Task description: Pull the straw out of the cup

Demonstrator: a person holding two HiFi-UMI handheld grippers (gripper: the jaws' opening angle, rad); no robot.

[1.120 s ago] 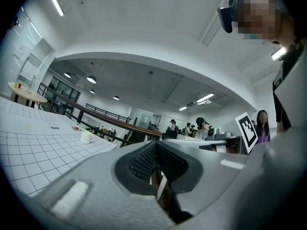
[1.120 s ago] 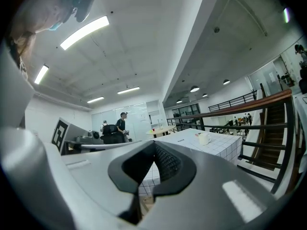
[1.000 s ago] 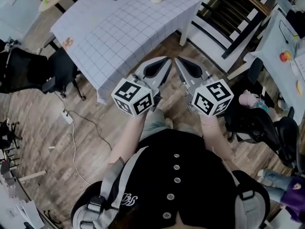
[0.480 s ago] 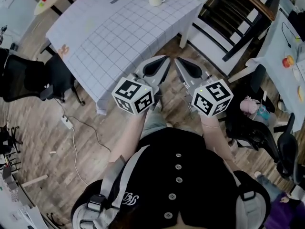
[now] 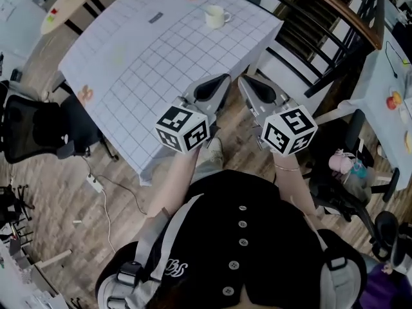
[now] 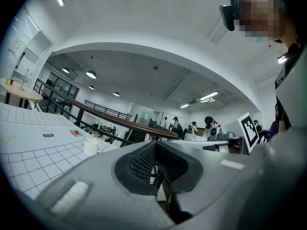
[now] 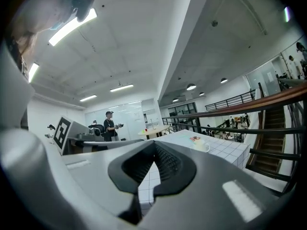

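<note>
Both arms reach forward from the torso, side by side; the left forearm [image 5: 168,188] runs up to the left gripper [image 5: 221,81], the right forearm [image 5: 291,187] to the right gripper [image 5: 244,81]; the hands themselves are hidden under the marker cubes, the left cube [image 5: 182,129] and the right cube [image 5: 288,131], at the rear of each gripper; both grippers are held about level and at matching height, their noses angled slightly inward so the tips come near each other without touching; in the left gripper view the jaws meet at the tips with nothing between them; in the right gripper view the jaws are likewise closed and empty.
</note>
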